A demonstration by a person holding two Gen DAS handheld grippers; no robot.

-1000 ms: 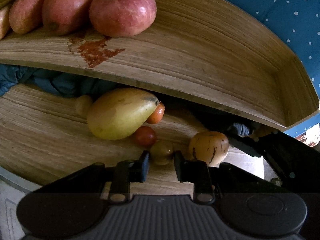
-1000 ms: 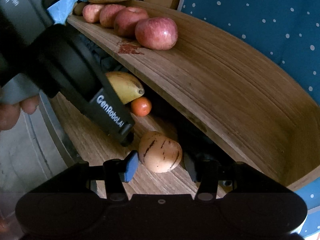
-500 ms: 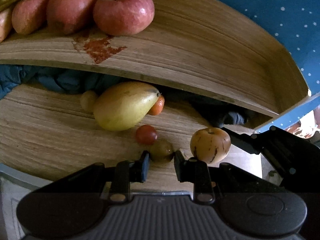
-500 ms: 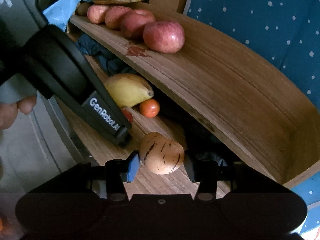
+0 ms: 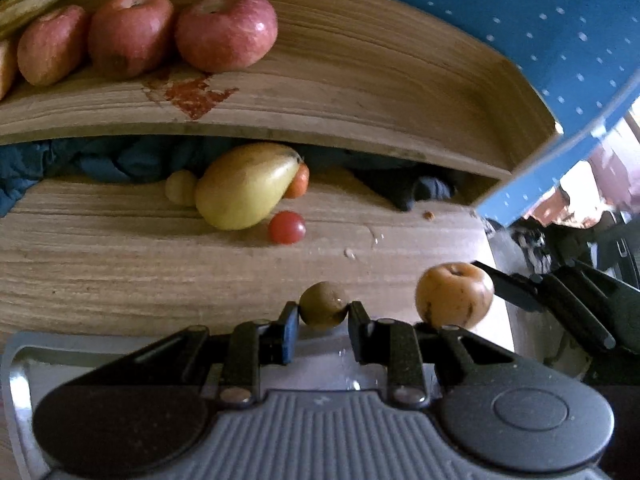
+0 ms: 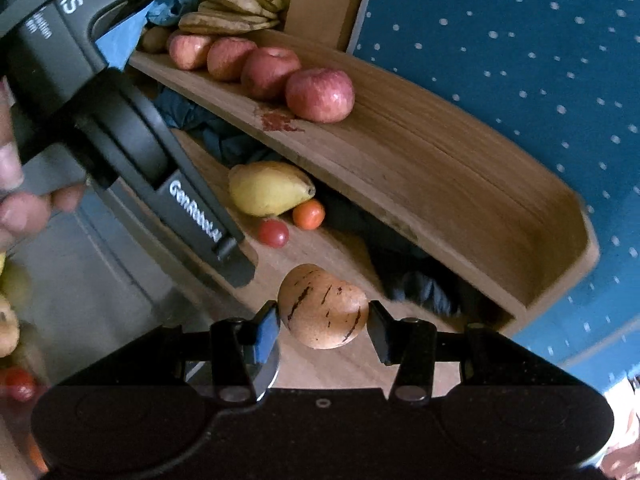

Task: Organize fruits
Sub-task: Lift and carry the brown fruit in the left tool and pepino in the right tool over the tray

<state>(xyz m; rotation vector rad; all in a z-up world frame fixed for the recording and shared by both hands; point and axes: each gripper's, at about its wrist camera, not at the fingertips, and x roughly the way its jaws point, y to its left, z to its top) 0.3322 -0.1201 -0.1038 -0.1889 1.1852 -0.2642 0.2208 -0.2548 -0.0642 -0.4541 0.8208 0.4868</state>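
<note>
1. Fruit is pinched in both of my tongs. My left tongs (image 5: 323,314) are clenched on a small olive-brown fruit (image 5: 323,305), its sides squeezed between the two pads so it cannot roll out.
2. My right tongs (image 6: 323,326) grip a tan fruit with dark streaks (image 6: 323,307) across its widest part. That, I judge, is why the jaws stand wider here than on the left.
3. Both fruits sit clear of the lower wooden shelf (image 5: 120,264) ahead of the tongs, apparently lifted off it. I take this as the carrying step of sorting, though where they are meant to go I cannot tell.
4. Just right of my left tongs the tan fruit shows again, near the olive one but not touching. I would keep the two hands apart to avoid knocking them together.
5. Farther ahead of the left tongs lie a yellow mango-like fruit (image 5: 246,184), a red cherry tomato (image 5: 287,227) just beside it, and an orange one (image 5: 299,182) tucked behind its tip. These look like the loose pieces left to sort.
6. Above and beyond them, red apples (image 5: 226,30) stand in a row on the upper shelf (image 5: 360,80), with bananas (image 6: 236,8) at the far end. Like is grouped with like there, which suggests the ordering I am following.
</note>
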